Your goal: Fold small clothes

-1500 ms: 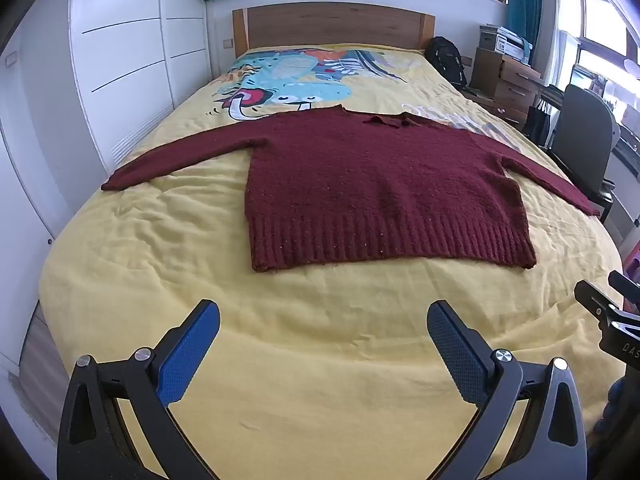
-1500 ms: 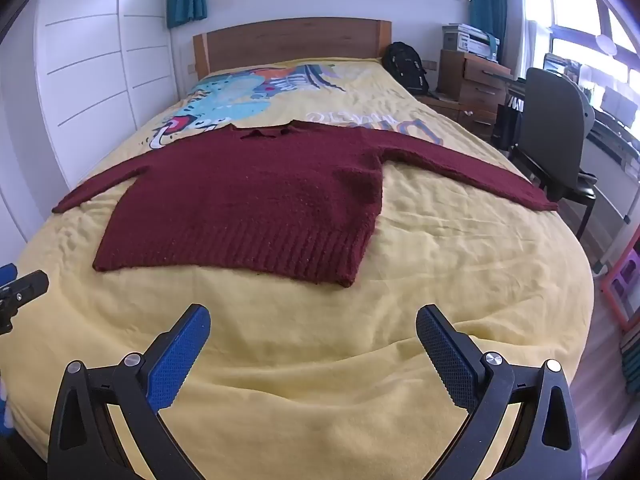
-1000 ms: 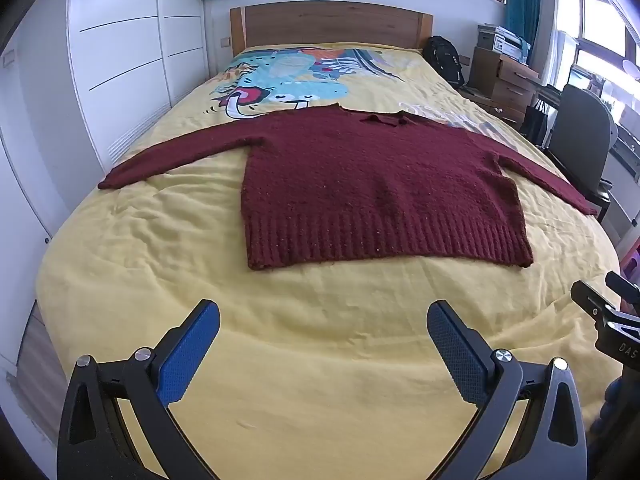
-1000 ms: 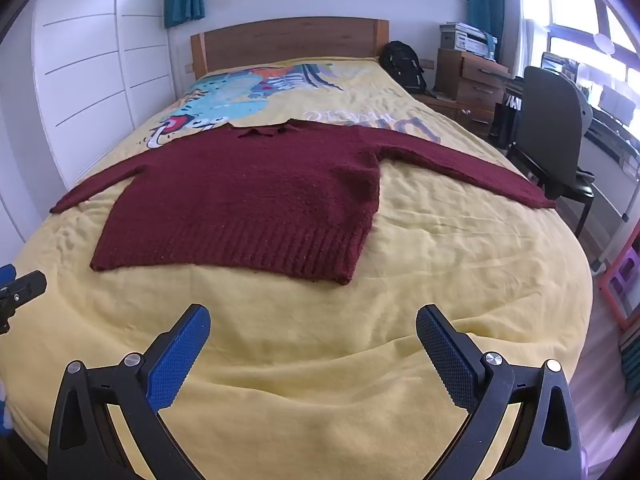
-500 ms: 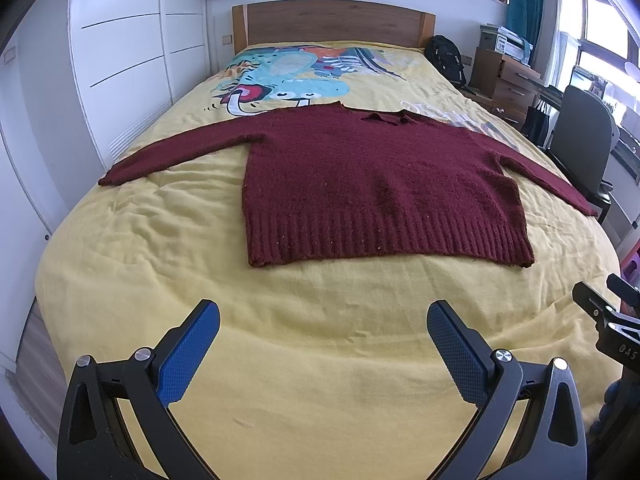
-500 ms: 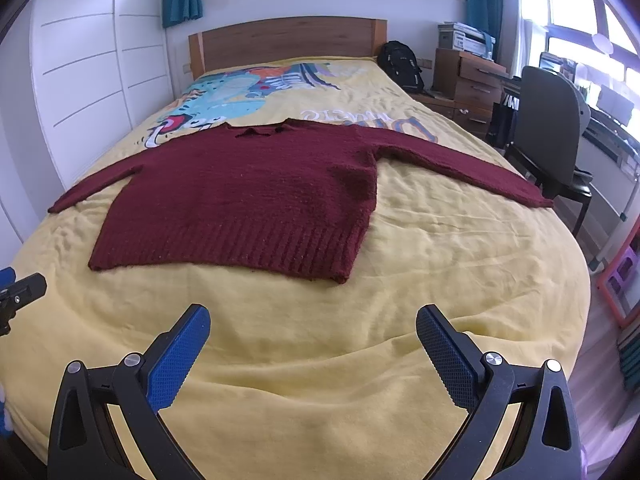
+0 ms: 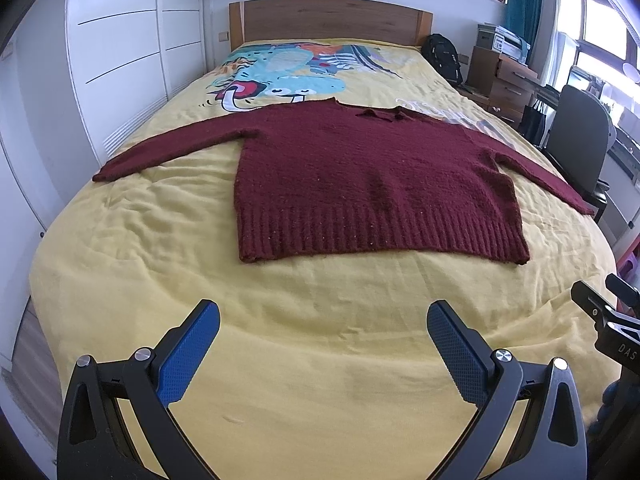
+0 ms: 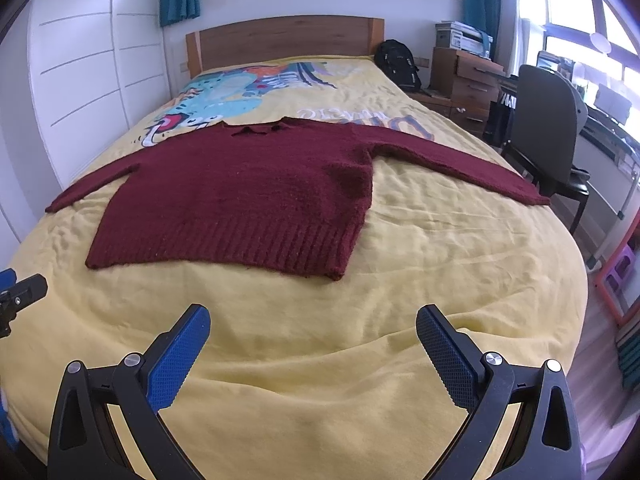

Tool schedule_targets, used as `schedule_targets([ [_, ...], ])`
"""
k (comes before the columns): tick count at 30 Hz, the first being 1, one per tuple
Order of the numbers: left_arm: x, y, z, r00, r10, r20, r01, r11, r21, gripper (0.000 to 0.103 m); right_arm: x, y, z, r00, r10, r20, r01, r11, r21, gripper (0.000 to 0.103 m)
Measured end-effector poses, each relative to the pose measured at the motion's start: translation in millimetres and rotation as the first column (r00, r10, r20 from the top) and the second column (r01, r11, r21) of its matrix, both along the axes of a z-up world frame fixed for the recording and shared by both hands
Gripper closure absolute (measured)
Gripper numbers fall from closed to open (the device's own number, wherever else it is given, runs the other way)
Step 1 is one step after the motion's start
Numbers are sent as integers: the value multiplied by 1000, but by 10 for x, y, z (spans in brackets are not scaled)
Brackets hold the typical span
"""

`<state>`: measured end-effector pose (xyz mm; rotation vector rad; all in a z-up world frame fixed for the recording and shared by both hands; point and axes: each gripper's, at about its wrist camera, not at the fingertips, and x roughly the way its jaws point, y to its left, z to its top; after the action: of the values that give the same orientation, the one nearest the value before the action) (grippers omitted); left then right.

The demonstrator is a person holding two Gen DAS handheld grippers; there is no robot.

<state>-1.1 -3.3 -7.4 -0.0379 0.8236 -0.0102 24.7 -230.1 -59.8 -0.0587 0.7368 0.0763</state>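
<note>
A dark red knitted sweater (image 7: 360, 176) (image 8: 248, 192) lies flat on the yellow bedspread (image 7: 304, 340) (image 8: 420, 264), both sleeves spread sideways, collar toward the headboard, ribbed hem toward me. My left gripper (image 7: 323, 316) hovers open over bare bedspread below the hem, blue pads wide apart and holding nothing. In the same way my right gripper (image 8: 313, 318) stands open and holds nothing, short of the hem's right corner. Each gripper's black body shows at the edge of the other view.
White wardrobe doors (image 7: 120, 60) run close along the bed's left side. A wooden headboard (image 7: 328, 20) closes the far end. On the right stand a grey office chair (image 8: 548, 128), a wooden drawer unit (image 8: 464, 76) and a black backpack (image 8: 398, 62).
Both grippers have stayed open; the views shift only slightly, with the sweater appearing a little nearer and lower in the frames.
</note>
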Motion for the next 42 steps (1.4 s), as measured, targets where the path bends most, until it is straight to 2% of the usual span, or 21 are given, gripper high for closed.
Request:
schedule_targets([
  [42, 89, 31, -96, 997, -11, -71, 9, 1000, -28, 1, 69, 22, -41, 999, 6, -33, -6, 1000, -1, 0],
])
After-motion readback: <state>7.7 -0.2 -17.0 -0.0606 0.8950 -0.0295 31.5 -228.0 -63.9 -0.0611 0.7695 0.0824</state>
